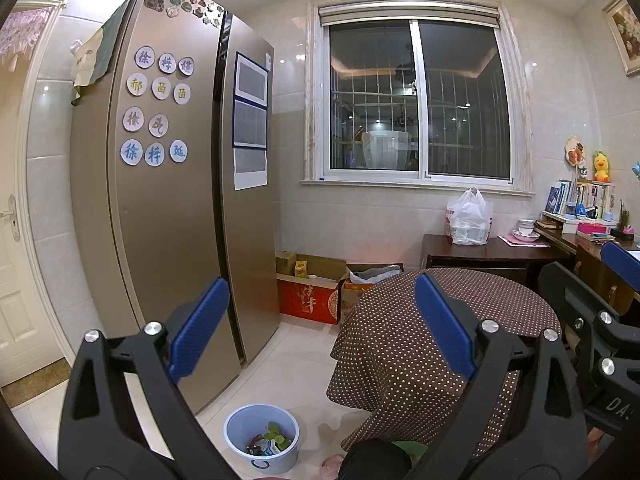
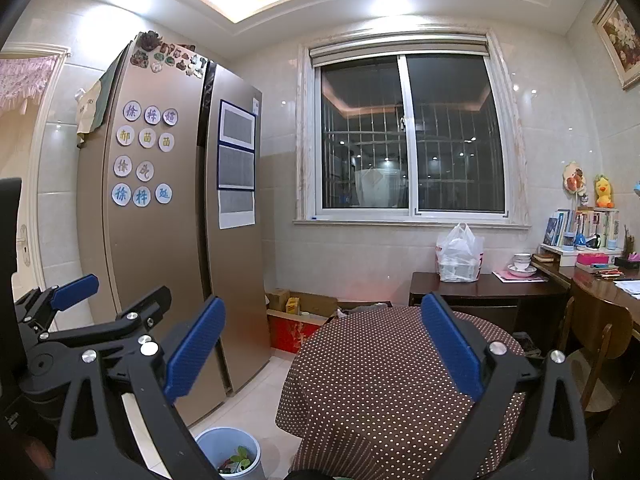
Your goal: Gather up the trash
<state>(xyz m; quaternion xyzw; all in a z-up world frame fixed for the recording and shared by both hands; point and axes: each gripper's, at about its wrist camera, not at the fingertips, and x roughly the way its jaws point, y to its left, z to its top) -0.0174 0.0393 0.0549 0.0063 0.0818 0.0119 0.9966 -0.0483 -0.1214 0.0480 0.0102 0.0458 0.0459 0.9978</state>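
Note:
A pale blue trash bin [image 1: 262, 438] stands on the floor tiles between the fridge and the round table, holding green leaves and small wrappers [image 1: 269, 440]. It also shows low in the right wrist view as the bin [image 2: 228, 454]. My left gripper [image 1: 322, 318] is held high above the floor, open, with nothing between its blue pads [image 1: 202, 326]. My right gripper [image 2: 324, 342] is also open and empty, over the table's polka-dot cloth [image 2: 380, 380]. Each gripper appears at the edge of the other's view.
A tall bronze fridge [image 1: 168, 200] fills the left. The brown dotted round table [image 1: 420, 340] sits ahead. Cardboard boxes [image 1: 310, 286] lie under the window. A dark side table holds a white plastic bag [image 1: 469, 218] and bowls. A desk and wooden chair [image 2: 596, 340] stand at right.

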